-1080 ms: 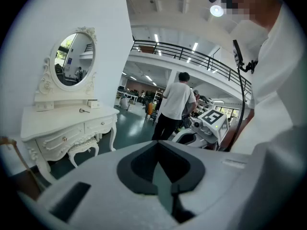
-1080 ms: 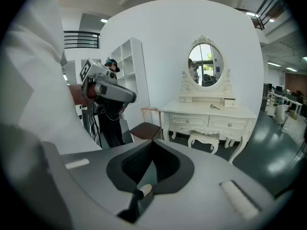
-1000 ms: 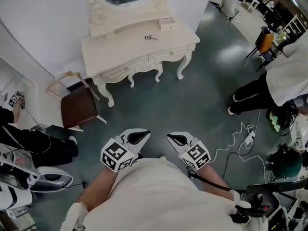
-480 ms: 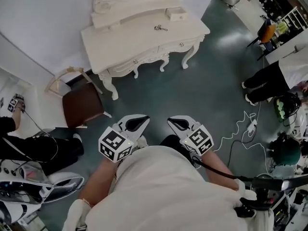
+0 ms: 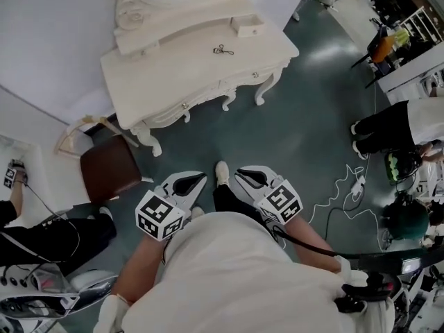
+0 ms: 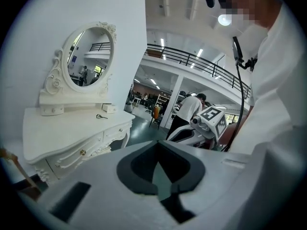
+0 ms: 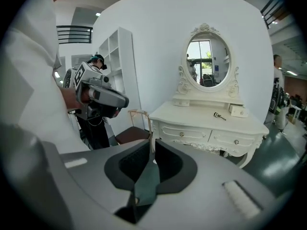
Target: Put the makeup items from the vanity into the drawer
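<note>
The cream vanity [image 5: 173,68] with an oval mirror stands some way ahead of me; its two front drawers [image 5: 239,80] are shut. A small dark eyelash curler [image 5: 220,49] lies on its top, with a little cream box [image 5: 248,26] behind it. My left gripper [image 5: 190,182] and right gripper [image 5: 250,176] hang side by side close to my body, well short of the vanity, both shut and holding nothing. The right gripper view shows the vanity [image 7: 206,123], the curler [image 7: 219,115] and the box [image 7: 237,110]. The left gripper view shows the vanity [image 6: 72,131] at its left.
A brown-seated chair [image 5: 107,172] stands left of the vanity. A person in white [image 5: 406,120] stands at the right and another person in black [image 5: 41,224] is at the left. White cables [image 5: 347,193] trail over the grey-green floor at the right.
I have stepped nearer to the vanity, which has slid left in the head view; my shoe now shows between the grippers. Both grippers stay shut.
</note>
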The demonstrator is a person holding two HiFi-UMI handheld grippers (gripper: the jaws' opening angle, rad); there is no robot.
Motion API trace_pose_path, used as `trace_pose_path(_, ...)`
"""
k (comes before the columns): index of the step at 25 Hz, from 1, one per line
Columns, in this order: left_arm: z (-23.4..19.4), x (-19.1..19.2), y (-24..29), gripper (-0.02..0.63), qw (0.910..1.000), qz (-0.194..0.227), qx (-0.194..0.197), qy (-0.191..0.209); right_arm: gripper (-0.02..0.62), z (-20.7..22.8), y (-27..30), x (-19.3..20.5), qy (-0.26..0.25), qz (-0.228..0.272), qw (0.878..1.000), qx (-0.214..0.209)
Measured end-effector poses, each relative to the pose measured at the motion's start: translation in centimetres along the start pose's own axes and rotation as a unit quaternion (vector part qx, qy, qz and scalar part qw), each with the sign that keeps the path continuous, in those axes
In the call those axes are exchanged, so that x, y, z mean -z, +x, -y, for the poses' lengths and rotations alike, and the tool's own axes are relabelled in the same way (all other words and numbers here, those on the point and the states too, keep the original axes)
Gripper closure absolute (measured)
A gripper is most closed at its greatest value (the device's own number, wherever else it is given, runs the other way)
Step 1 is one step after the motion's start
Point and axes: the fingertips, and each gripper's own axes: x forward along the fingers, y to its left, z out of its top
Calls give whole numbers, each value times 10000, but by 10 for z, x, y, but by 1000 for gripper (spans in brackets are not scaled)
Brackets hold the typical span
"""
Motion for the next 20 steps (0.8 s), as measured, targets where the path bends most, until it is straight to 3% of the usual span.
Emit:
trace_pose_path(9,-57,-86,87,586,9994,-93,-293,176,546,146,26,-56,-306,247,9990,-213)
trace_pose_path(20,-100,-141,162,609,9977,-225,-616,150,537,281,54,-68,-412,218,9986,-256)
